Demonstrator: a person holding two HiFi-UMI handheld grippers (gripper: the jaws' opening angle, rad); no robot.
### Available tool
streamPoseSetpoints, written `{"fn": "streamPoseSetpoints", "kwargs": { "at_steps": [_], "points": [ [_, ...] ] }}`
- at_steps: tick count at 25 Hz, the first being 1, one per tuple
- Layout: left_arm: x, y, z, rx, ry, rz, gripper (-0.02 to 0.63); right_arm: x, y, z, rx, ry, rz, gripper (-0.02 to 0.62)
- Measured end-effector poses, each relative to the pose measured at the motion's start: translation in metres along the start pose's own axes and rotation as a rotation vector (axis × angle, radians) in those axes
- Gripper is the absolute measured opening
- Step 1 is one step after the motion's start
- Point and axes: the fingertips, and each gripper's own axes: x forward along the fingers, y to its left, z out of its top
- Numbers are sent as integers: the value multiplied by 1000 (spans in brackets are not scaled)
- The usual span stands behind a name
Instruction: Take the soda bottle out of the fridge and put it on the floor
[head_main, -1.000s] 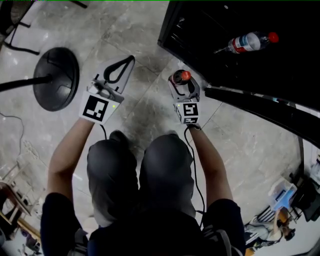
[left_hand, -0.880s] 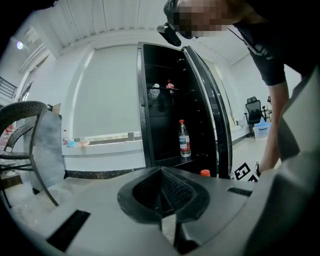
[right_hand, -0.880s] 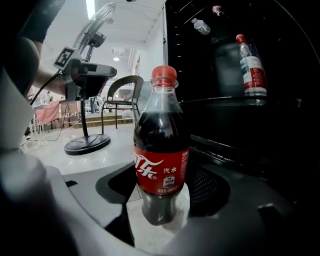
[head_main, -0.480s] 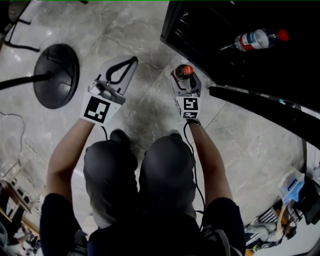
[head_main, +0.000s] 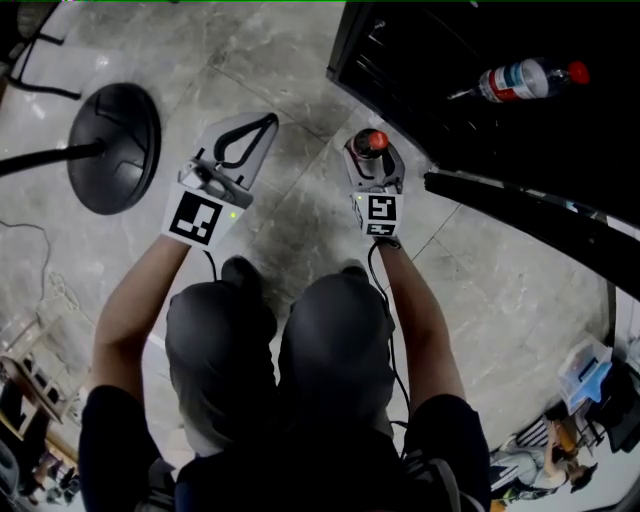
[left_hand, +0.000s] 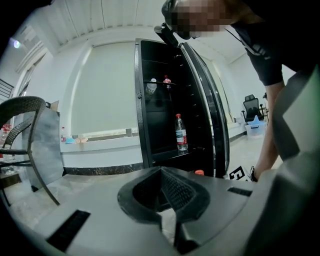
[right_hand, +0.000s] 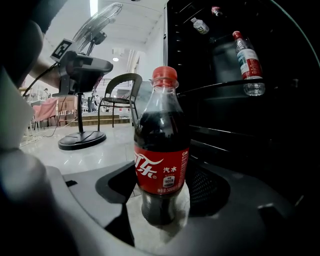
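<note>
The right gripper (head_main: 374, 168) clasps the dark plastic soda bottle with red cap and red label (right_hand: 161, 150), its jaws pressed to the label's sides. The bottle stands upright, its base apparently on the grey marbled floor (head_main: 300, 215), just left of the open black fridge (head_main: 400, 60). A good release likely means parting the jaws evenly, then drawing back level. The left gripper (left_hand: 161, 175) is closed and empty.

Grey marble-tiled floor (head_main: 300, 230) lies under me, glossy beneath the ceiling lights (right_hand: 93, 6). To my left stands a pedestal fan (right_hand: 85, 65) on its round black base (head_main: 115, 148), with a dark chair (right_hand: 119, 95) beyond it. Ahead of my left gripper a white wall (left_hand: 105, 90) rises above a dark skirting (left_hand: 100, 169).
</note>
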Motion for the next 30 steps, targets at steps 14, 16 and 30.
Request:
{"fn": "streamPoseSetpoints", "kwargs": {
  "at_steps": [14, 16, 30],
  "points": [
    [13, -15, -5, 13, -5, -28, 23, -9, 5, -6, -94, -45, 21, 324],
    [14, -17, -8, 16, -1, -31, 23, -8, 6, -5, -98, -46, 24, 325],
    [14, -21, -15, 39, 3, -57, 23, -17, 7, -10, -89, -16, 21, 328]
  ]
}}
